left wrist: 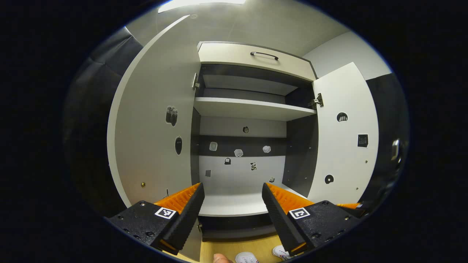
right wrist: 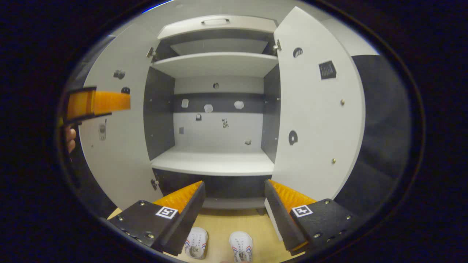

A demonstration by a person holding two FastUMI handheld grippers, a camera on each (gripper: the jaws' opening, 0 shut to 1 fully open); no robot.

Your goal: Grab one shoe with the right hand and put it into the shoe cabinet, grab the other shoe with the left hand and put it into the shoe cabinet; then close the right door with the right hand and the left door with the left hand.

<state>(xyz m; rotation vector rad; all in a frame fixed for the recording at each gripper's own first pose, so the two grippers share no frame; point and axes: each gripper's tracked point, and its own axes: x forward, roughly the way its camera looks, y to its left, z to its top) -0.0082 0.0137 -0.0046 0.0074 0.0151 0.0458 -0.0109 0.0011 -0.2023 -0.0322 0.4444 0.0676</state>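
Note:
A white shoe cabinet [right wrist: 215, 160] stands ahead with both doors swung wide: left door [right wrist: 117, 153], right door [right wrist: 314, 120]. Its lower shelf [left wrist: 234, 204] and upper shelf [left wrist: 252, 107] are bare. Two small white shoes, one on the left [right wrist: 196, 242] and one on the right [right wrist: 241, 245], sit side by side on the wooden floor below my right gripper [right wrist: 234, 199], which is open and holds nothing. The shoes also peek in at the bottom of the left gripper view [left wrist: 246, 257]. My left gripper [left wrist: 232, 201] hangs open in front of the cabinet, and appears far left in the right gripper view [right wrist: 97, 103].
A drawer with a dark handle [left wrist: 264, 54] tops the cabinet. Small stickers dot the back wall and door insides. Black booth cloth [right wrist: 380, 128] hangs on both sides. Light wood floor [right wrist: 219, 223] runs before the cabinet. A hand [right wrist: 70, 138] holds the left gripper.

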